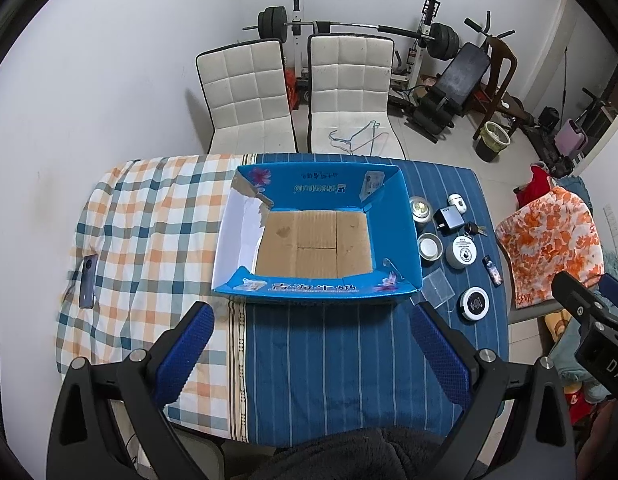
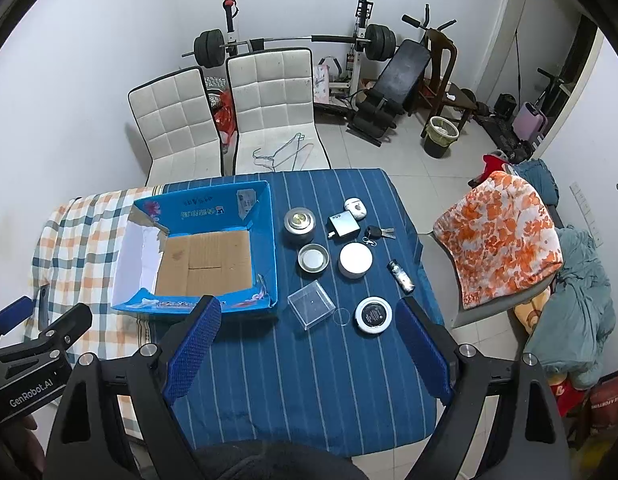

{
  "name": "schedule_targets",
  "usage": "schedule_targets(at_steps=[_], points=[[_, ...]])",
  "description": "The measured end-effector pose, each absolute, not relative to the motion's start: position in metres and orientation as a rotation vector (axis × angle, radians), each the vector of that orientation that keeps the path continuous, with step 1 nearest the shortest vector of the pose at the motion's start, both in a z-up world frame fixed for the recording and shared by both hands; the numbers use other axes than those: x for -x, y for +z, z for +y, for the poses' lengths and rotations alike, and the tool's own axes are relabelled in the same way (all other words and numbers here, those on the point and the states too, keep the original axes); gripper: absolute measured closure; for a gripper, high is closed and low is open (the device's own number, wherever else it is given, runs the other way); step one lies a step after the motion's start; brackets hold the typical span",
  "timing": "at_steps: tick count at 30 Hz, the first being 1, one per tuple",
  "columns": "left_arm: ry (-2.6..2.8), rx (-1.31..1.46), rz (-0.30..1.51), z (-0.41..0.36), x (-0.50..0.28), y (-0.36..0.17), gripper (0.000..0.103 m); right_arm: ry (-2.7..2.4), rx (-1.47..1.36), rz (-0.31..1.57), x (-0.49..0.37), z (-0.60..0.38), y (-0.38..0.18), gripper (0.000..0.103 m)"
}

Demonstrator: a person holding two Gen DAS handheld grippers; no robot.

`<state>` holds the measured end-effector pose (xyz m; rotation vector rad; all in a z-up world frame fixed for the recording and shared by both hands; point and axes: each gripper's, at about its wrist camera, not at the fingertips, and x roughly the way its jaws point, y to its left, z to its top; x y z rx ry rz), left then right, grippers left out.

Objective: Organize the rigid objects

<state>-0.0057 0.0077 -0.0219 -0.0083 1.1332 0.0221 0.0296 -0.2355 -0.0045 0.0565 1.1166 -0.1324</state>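
Note:
An open blue cardboard box [image 1: 393,224] [image 2: 265,240] with a bare brown floor sits on the table. To its right lie small rigid objects: a metal tin [image 2: 299,222], its lid [image 2: 313,258], a white jar [image 2: 355,260], a clear plastic box [image 2: 311,306], a round black-and-white case [image 2: 373,315], a charger [image 2: 343,225], an earbud case [image 2: 355,208], keys [image 2: 379,233] and a lighter [image 2: 401,277]. My left gripper [image 1: 311,332] is open and empty above the near edge, in front of the box. My right gripper [image 2: 309,334] is open and empty, just short of the clear box.
A phone [image 1: 88,281] lies on the checked cloth [image 1: 149,240] at the table's left. Two white chairs [image 2: 269,112] stand behind the table, one with wire hangers [image 2: 281,154]. A chair with an orange-patterned cloth [image 2: 497,236] stands at the right. Gym equipment lines the back wall.

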Motion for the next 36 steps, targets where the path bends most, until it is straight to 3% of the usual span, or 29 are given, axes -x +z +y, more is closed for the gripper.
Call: schedule_targets(at_steps=[36], points=[[0.022, 0.007, 1.113, 0.008, -0.001, -0.016, 0.002, -0.147, -0.068, 1.081, -0.023, -0.239, 0.004, 0.012]])
